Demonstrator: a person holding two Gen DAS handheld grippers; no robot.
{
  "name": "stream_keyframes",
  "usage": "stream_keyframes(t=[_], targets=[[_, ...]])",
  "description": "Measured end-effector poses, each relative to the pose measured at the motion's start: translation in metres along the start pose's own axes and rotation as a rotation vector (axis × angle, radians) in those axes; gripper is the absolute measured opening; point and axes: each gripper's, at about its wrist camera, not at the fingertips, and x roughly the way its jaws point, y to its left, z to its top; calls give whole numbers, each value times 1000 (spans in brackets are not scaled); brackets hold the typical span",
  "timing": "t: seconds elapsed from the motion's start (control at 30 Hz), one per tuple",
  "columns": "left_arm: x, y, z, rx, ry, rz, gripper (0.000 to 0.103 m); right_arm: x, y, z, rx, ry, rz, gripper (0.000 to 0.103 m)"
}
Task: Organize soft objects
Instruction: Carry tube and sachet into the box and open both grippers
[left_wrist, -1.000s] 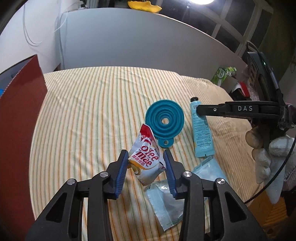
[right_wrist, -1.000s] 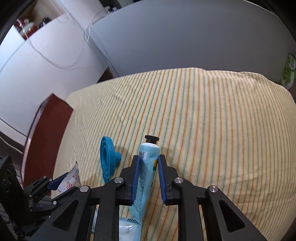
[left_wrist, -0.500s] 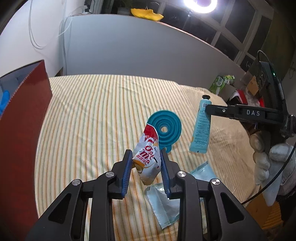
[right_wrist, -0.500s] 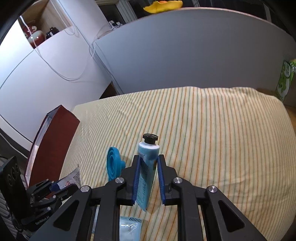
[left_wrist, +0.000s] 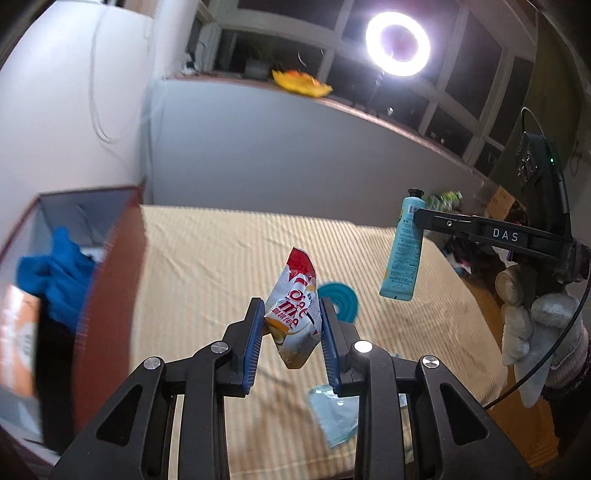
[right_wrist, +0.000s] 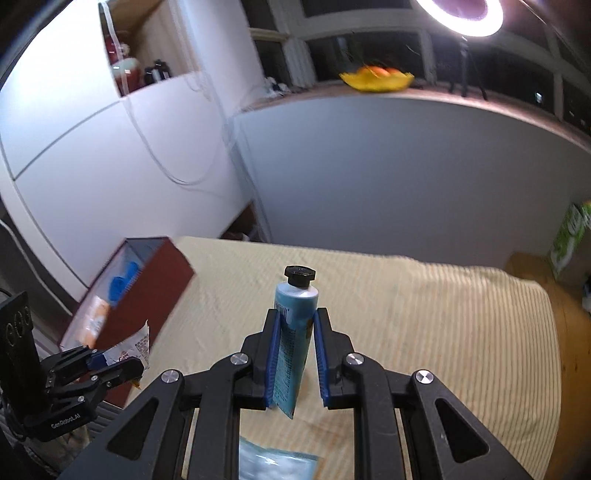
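My left gripper (left_wrist: 291, 325) is shut on a red-and-white coffee creamer packet (left_wrist: 293, 310) and holds it in the air above the striped cloth. My right gripper (right_wrist: 295, 336) is shut on a light blue tube (right_wrist: 295, 325) with a black cap, also lifted; the tube shows in the left wrist view (left_wrist: 402, 254). The left gripper with its packet (right_wrist: 129, 350) shows at the lower left of the right wrist view. A red-brown box (left_wrist: 107, 273) stands at the left, with blue cloth (left_wrist: 59, 273) inside.
A teal funnel (left_wrist: 341, 299) lies on the striped tablecloth (left_wrist: 207, 258) behind the packet. A clear pale-blue packet (left_wrist: 334, 413) lies near the front edge and shows in the right wrist view (right_wrist: 273, 461). A grey partition (left_wrist: 295, 155) stands behind the table.
Both grippers have risen with their objects, the packet and the tube now well above the cloth. The views tilted up and the box's open inside has come into sight.
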Motion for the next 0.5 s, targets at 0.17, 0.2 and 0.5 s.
stream_keyframes(t=[0.17, 0.2, 0.5], targets=[[-34, 35, 6, -31, -57, 61, 28, -4, 50, 22, -64, -38, 62, 16], [-41, 45, 6, -42, -69, 81, 28, -3, 61, 26, -77, -44, 74, 16], [-77, 116, -11, -135, -90, 211, 28, 28, 177, 57, -186, -23, 234, 16]])
